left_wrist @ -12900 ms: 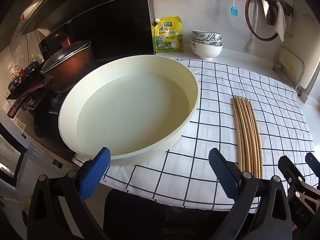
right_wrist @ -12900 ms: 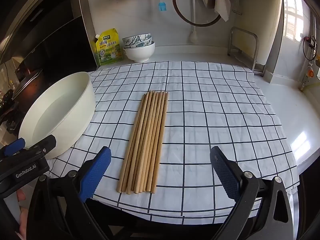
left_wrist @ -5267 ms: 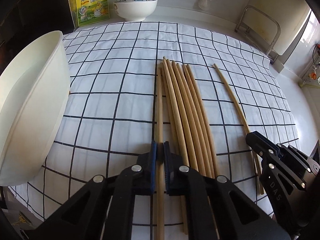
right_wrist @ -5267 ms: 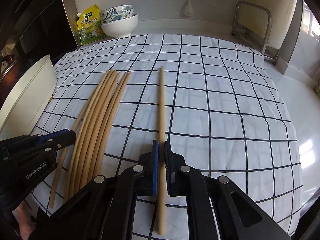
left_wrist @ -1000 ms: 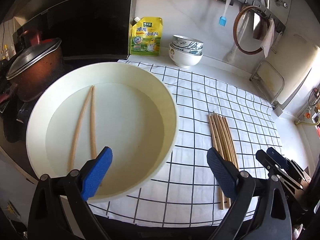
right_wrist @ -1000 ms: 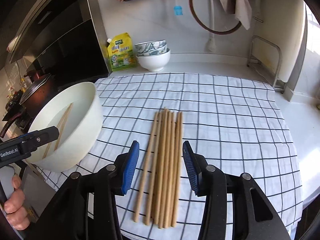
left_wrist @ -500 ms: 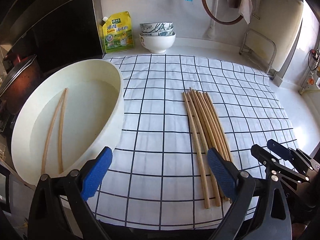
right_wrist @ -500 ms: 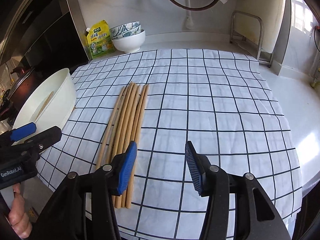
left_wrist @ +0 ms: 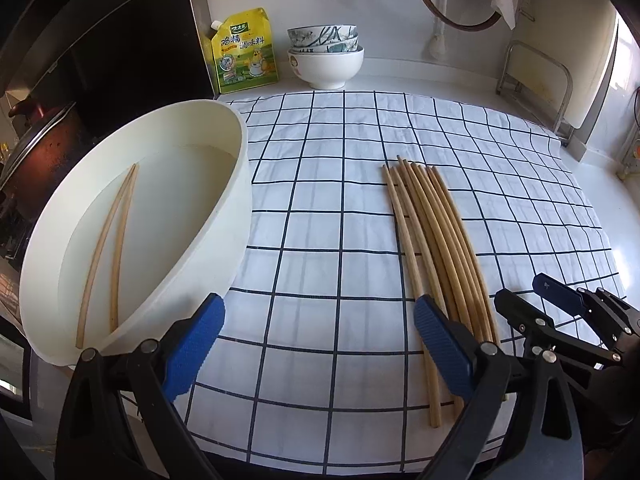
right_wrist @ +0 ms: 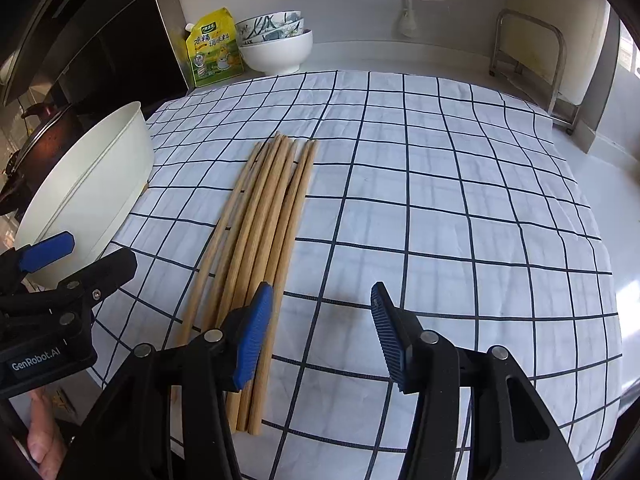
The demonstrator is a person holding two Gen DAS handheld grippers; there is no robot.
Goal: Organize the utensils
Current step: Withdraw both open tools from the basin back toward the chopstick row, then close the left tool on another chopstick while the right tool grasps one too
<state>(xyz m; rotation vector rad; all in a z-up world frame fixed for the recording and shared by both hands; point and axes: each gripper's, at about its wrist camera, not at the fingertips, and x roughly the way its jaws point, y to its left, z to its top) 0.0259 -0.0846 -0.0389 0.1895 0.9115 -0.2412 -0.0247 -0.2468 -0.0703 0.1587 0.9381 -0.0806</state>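
Bundle of long pale wooden chopsticks (left_wrist: pixel 434 240) lies side by side on the white cloth with a dark blue grid (left_wrist: pixel 320 208), tips roughly aligned at the far end, near ends fanned slightly. In the right wrist view the same bundle (right_wrist: pixel 260 216) runs left of centre. Two more wooden chopsticks (left_wrist: pixel 108 248) lie inside the wide cream round basin (left_wrist: pixel 240 184), at the cloth's left edge. Left gripper (left_wrist: pixel 316 340) hovers low over the cloth's near edge, blue-padded fingers wide apart, nothing between them; its right finger overlaps the bundle's near ends. Right gripper (right_wrist: pixel 320 332) hovers just right of the bundle, fingers apart, empty; its left pad (right_wrist: pixel 252 336) sits over the rightmost sticks. Yellow seasoning pouch (left_wrist: pixel 244 52) and stacked white ceramic bowls (left_wrist: pixel 326 56) stand at the back wall.
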